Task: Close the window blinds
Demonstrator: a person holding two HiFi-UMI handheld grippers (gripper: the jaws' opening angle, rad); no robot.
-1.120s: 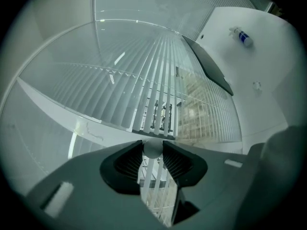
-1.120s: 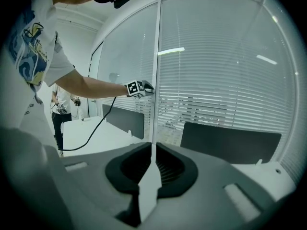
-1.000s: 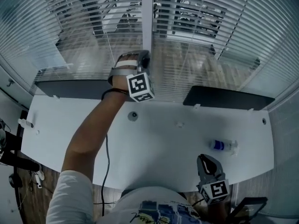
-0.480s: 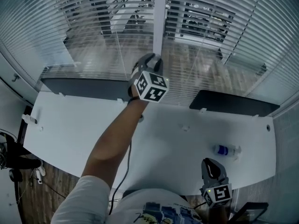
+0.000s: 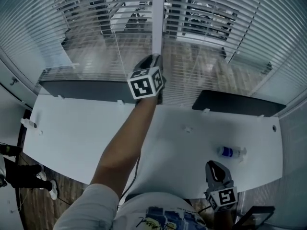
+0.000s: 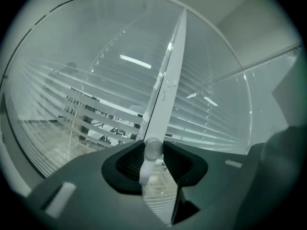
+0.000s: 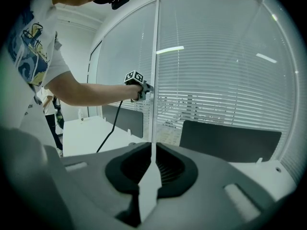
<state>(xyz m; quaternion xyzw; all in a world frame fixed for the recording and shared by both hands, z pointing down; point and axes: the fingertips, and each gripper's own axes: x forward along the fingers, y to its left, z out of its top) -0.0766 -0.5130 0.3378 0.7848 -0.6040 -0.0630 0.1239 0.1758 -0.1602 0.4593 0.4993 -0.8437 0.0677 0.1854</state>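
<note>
The window blinds (image 5: 216, 23) hang behind the desk with their slats partly open, so the room beyond shows through. A white window post (image 5: 157, 18) divides them. My left gripper (image 5: 151, 61) reaches up to that post at arm's length. In the left gripper view the white blind wand (image 6: 153, 150) stands between the jaws, with both dark pads (image 6: 132, 162) against it. From the right gripper view the left gripper (image 7: 144, 87) is seen at the post. My right gripper (image 5: 214, 166) rests low by the desk's near edge, jaws together and empty.
A white desk (image 5: 72, 128) runs below the window with two dark screens (image 5: 81, 89) (image 5: 235, 104) along its back edge. A small bottle (image 5: 230, 152) lies on the desk ahead of the right gripper. A black cable (image 5: 136, 169) hangs under my left arm. A person's legs (image 5: 19, 174) show at far left.
My left arm has stretched further forward and brought the gripper from left of the post right up to it, its marker cube turning. The right gripper has stayed put.
</note>
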